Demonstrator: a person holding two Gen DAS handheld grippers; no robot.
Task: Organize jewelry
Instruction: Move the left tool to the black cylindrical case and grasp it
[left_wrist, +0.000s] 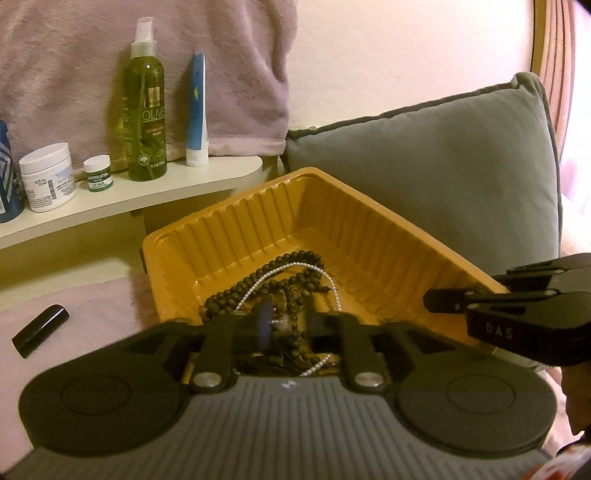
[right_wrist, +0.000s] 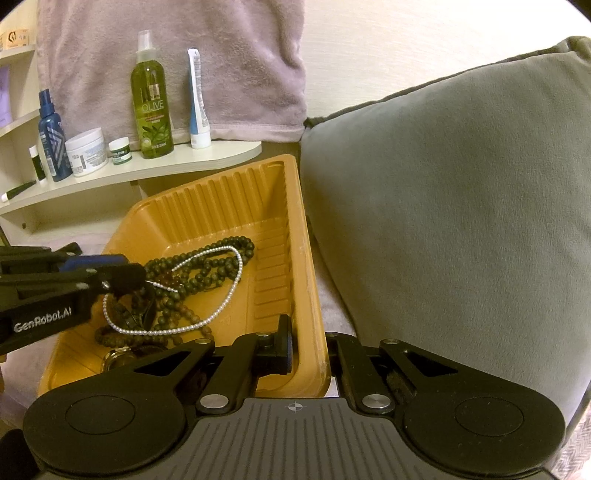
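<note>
Right claw (right_wrist: 310, 354), nearest, clamped on the near right wall of the ribbed orange tray (right_wrist: 221, 192), one finger inside and one outside the rim. Grey cushion (right_wrist: 443, 206) stands touching the tray's right side; left claw (right_wrist: 129, 277), jaws slightly apart, hangs over the tangle of jewelry with nothing visibly pinched. Dark bead strands (right_wrist: 218, 266) and a white pearl necklace (right_wrist: 229, 295) lie heaped on the tray floor; far left, a shelf (right_wrist: 155, 166) carries an olive spray bottle (right_wrist: 152, 107), a blue tube (right_wrist: 198, 99) and small jars.
</note>
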